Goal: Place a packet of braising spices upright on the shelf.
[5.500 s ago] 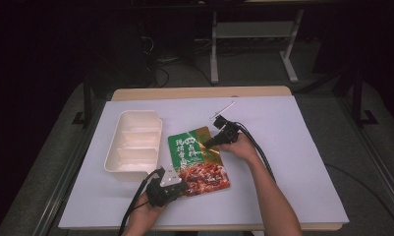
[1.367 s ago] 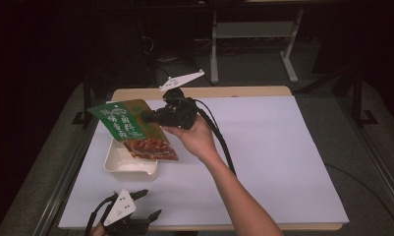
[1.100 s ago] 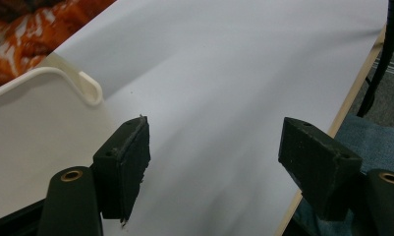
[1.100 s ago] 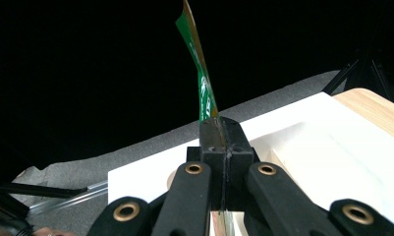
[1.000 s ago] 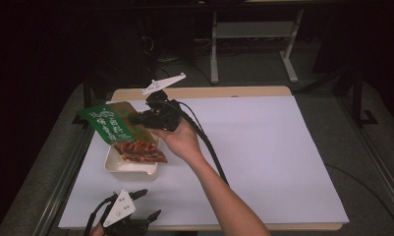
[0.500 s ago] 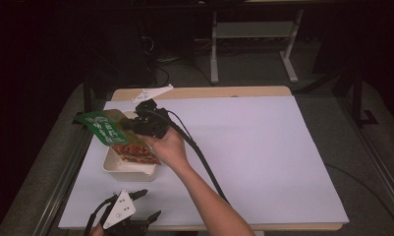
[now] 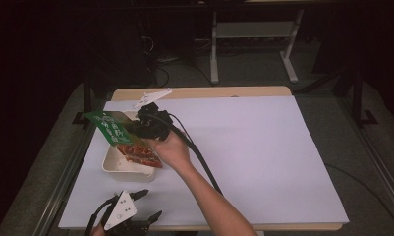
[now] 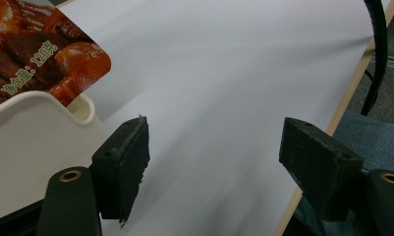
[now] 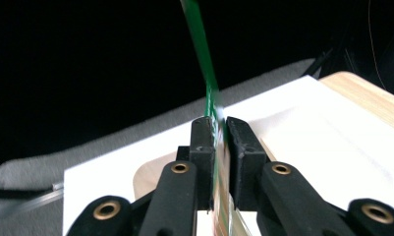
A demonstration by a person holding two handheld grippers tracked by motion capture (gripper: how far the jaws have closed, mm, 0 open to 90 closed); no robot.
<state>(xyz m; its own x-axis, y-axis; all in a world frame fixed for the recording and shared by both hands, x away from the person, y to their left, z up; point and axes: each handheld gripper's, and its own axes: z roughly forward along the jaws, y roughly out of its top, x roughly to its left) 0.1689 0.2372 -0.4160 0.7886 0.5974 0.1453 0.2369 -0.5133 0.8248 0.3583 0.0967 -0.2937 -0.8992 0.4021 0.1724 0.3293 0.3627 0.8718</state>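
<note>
high view: your right gripper (image 7: 138,129) holds food pouch (image 7: 117,132) over tray (image 7: 117,166), at 9 o'clock of table (image 7: 263,162) | left gripper view: left gripper (image 8: 214,167) jaws wide, empty | right gripper view: jaws have just been easing apart, pouch between them; lower flat before release

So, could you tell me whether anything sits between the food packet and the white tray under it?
Nothing visible does. The food packet, between the right gripper's jaws, already dips its lower end into the white tray, which looks otherwise empty.
</note>
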